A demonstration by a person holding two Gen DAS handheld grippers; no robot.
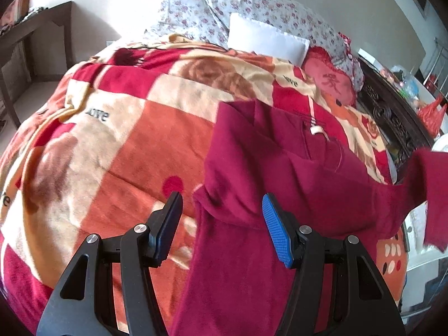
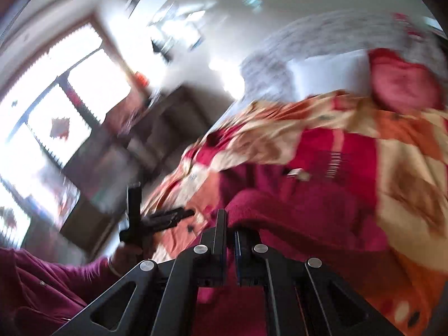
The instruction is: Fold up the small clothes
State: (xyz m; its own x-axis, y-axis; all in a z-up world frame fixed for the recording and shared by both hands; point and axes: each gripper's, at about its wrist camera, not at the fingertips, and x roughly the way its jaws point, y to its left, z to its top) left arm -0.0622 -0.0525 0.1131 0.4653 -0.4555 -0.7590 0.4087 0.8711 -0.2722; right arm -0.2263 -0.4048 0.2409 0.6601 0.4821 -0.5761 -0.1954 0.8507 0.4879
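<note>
Dark red garment (image 1: 252, 168): small fleece top with a white drawstring toggle (image 1: 315, 130) near its far edge, spread on the right half of a bed under a red, orange and cream blanket (image 1: 117, 140).

Left gripper (image 1: 222, 228): fingers spread and pinching nothing. The black left finger (image 1: 168, 229) hangs over bare blanket; the blue-padded right finger (image 1: 277, 235) hangs over the garment; the garment's left edge runs between them.

Garment's right end: one part is raised clear of the blanket at the right border of the left wrist view (image 1: 428, 196).

Right gripper (image 2: 230, 225): fingers pressed together, with red fleece (image 2: 294, 210) bunched at their tips and below them. This view is smeared by motion, so the hold itself is not sharply seen. The left gripper's black frame (image 2: 156, 218) and a dark red sleeve (image 2: 56, 280) show at its left.

Far end of bed: floral pillows (image 1: 252, 8), a white cushion (image 1: 266, 40), a pink cushion (image 1: 330, 81).

Containers: none discernible.
</note>
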